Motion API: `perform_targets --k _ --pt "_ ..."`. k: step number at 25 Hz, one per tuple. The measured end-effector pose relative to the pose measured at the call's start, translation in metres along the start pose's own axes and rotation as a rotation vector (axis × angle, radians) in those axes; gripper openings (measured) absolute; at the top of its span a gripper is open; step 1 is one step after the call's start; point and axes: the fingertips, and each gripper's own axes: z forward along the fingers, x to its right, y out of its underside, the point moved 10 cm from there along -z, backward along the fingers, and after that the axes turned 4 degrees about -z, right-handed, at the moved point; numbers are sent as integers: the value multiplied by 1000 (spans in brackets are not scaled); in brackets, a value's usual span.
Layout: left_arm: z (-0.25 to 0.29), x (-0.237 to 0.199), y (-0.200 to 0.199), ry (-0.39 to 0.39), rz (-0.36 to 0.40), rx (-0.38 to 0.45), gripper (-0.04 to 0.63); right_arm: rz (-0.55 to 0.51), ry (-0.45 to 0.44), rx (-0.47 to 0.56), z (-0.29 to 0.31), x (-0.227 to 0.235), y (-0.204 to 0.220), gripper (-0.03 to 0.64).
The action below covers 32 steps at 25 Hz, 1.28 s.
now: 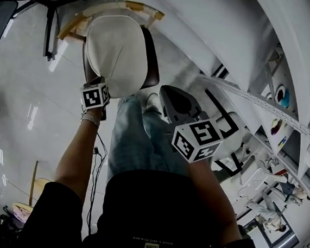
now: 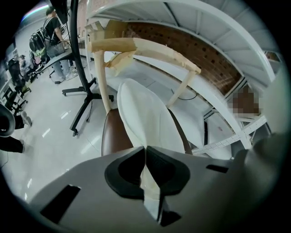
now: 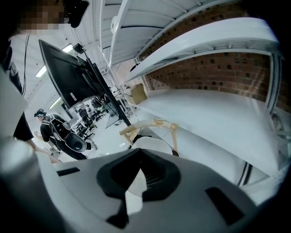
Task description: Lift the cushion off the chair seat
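Note:
A white cushion hangs tilted above the brown chair seat, its near edge raised. My left gripper is shut on that near edge. In the left gripper view the cushion runs from the wooden chair back down into the closed left gripper, and the bare seat shows to its left. My right gripper hovers to the right of the chair, apart from the cushion. In the right gripper view the right gripper has its tips together, with the cushion small beyond them.
A black stand on splayed legs is left of the chair. A long white curved counter runs behind and to the right. The person's legs in jeans are just before the chair. A large monitor and people are further off.

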Motion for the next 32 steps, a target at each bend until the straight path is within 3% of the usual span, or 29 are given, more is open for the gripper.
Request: perform_targets --k 32 --pt "-143 67 -49 17 108 92 25 -66 -75 25 -9 15 -45 9"
